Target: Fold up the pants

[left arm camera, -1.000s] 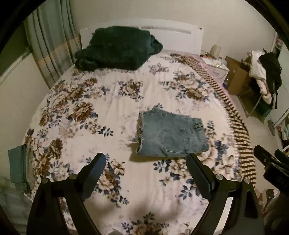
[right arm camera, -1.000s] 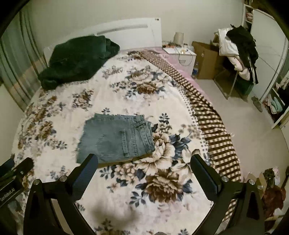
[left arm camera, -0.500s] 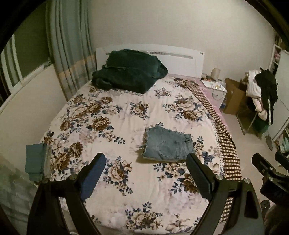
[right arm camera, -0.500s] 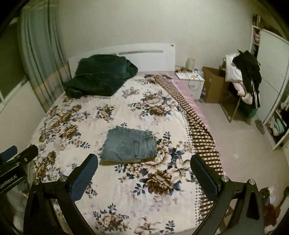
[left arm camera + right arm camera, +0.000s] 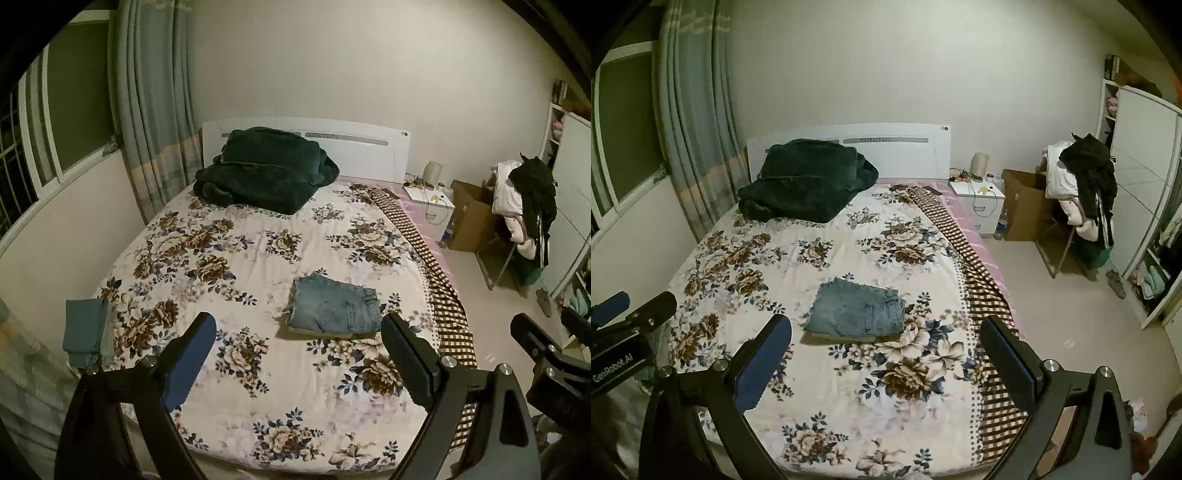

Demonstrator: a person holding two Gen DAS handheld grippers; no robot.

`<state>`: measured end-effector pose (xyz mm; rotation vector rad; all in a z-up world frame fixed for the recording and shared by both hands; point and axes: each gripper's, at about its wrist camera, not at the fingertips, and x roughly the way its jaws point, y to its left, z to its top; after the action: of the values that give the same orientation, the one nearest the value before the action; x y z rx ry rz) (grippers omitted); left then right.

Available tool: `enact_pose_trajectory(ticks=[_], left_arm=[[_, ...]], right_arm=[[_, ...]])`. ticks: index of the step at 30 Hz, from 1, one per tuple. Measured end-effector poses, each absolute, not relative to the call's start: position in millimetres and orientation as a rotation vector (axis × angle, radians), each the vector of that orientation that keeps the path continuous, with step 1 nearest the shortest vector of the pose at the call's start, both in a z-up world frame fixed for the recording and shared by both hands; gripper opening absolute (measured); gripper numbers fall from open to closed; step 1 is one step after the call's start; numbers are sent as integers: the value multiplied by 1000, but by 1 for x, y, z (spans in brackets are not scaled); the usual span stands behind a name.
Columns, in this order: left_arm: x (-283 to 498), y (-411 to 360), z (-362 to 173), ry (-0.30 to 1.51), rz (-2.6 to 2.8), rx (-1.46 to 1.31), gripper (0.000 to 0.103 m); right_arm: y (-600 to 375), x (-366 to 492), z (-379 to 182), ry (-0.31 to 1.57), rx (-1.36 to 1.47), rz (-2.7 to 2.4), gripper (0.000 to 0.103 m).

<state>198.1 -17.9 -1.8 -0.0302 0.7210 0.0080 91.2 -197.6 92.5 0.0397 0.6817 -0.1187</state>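
The blue denim pants lie folded into a small flat rectangle on the floral bedspread, right of the bed's middle; they also show in the right wrist view. My left gripper is open and empty, held well back from the bed's foot end. My right gripper is also open and empty, likewise far from the pants. Each gripper shows at the edge of the other's view: the right one in the left wrist view, the left one in the right wrist view.
A dark green blanket is heaped by the white headboard. A folded teal cloth lies at the bed's left edge. A checked sheet hangs on the right side. A nightstand, cardboard box and clothes-laden chair stand right.
Both grippers have drawn back and up from the bed; the folded pants look smaller and farther, and the whole bed and room have come into view. The pants have not moved.
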Motion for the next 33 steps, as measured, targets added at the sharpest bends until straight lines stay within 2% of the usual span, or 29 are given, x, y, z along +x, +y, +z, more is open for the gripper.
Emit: enact_pose_trajectory(ticks=[2, 33], left_arm=[[195, -18, -1, 717, 5, -34, 101], [185, -16, -1, 722, 18, -18, 101]], right_arm=[[-198, 87, 95, 681, 43, -116, 103], [-189, 97, 95, 707, 48, -114, 103]])
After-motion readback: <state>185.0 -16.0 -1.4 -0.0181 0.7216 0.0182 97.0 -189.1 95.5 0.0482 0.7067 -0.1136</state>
